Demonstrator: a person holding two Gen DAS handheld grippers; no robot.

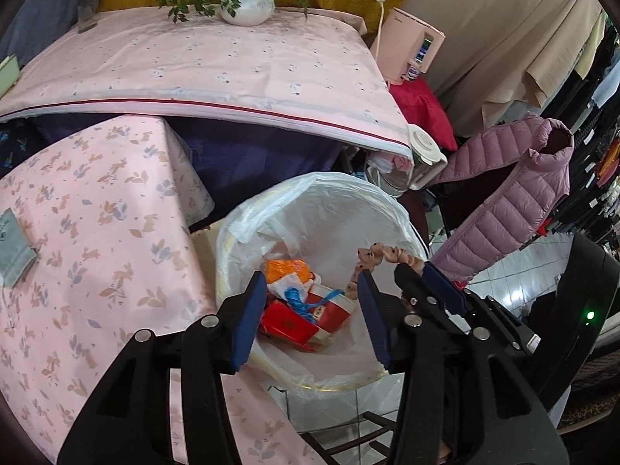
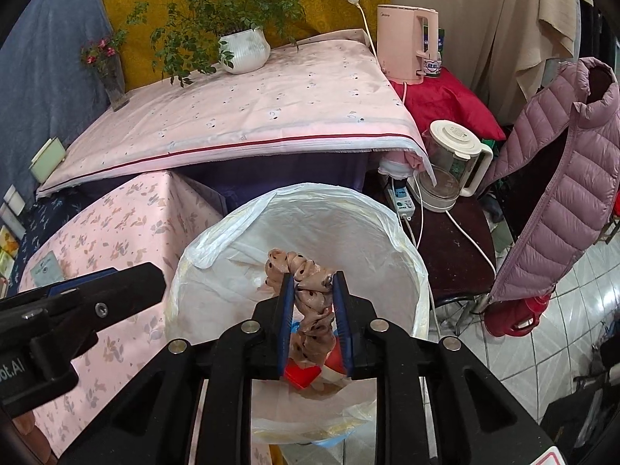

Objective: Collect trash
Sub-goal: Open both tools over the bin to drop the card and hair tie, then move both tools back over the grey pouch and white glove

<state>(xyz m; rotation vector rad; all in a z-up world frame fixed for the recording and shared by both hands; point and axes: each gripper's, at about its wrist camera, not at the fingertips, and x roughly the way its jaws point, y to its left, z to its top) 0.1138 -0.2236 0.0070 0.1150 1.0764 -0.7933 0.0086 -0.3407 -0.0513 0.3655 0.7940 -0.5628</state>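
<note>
Right claw [image 2: 313, 277] pinches a scrunchie [image 2: 310, 294] above the bin [image 2: 403, 248] rim; left claw [image 1: 312, 283] spread beside it.

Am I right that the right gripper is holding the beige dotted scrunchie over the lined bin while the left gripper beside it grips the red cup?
Not quite: the left gripper is open and holds nothing, as the left wrist view shows; the red cup lies inside the lined bin. The right gripper does hold the scrunchie over it.

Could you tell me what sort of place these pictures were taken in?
Probably a lived-in home room, perhaps doubling as a clothes shop: cloth-covered tables, a potted plant, an electric kettle, and a lined trash bin on tiled floor.
</note>
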